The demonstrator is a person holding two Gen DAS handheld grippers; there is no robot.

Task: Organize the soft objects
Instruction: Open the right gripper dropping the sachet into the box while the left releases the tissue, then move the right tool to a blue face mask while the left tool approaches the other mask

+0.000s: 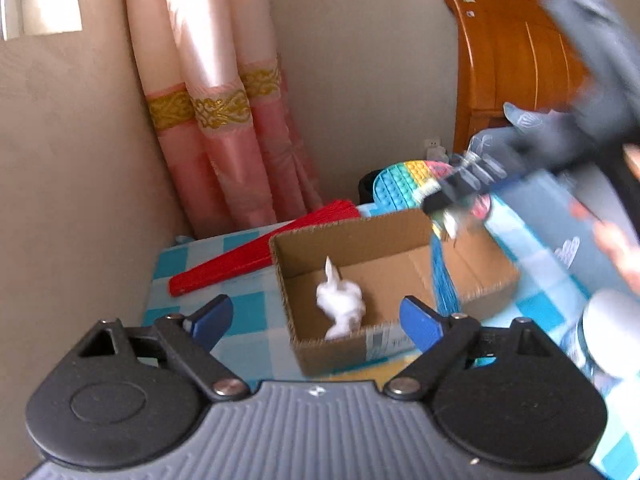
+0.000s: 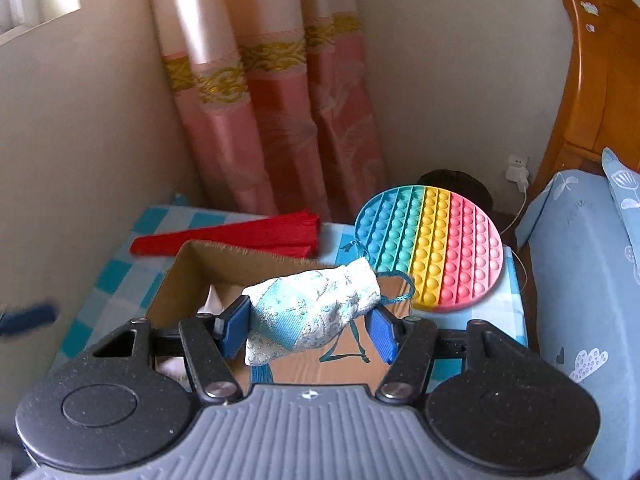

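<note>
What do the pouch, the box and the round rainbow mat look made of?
Pouch: woven brocade-like fabric, slight sheen, patterned turquoise and white, with a cord.
Box: plain brown corrugated cardboard; fluting shows along the cut rim.
Mat: probably silicone; matte, moulded rows of bubbles.

Right gripper [image 1: 452, 204] motion-blurred above cardboard box [image 1: 360, 240] in left wrist view; grip unreadable there. Rainbow bubble mat [image 1: 404, 188] behind box half hidden by it. White soft lump [image 1: 340, 304] inside box blurred, perhaps cotton. Pale round thing [image 1: 612, 320] right of box cut by frame edge. Pouch tassel [image 2: 262, 374] above box mostly hidden behind gripper body.
</note>
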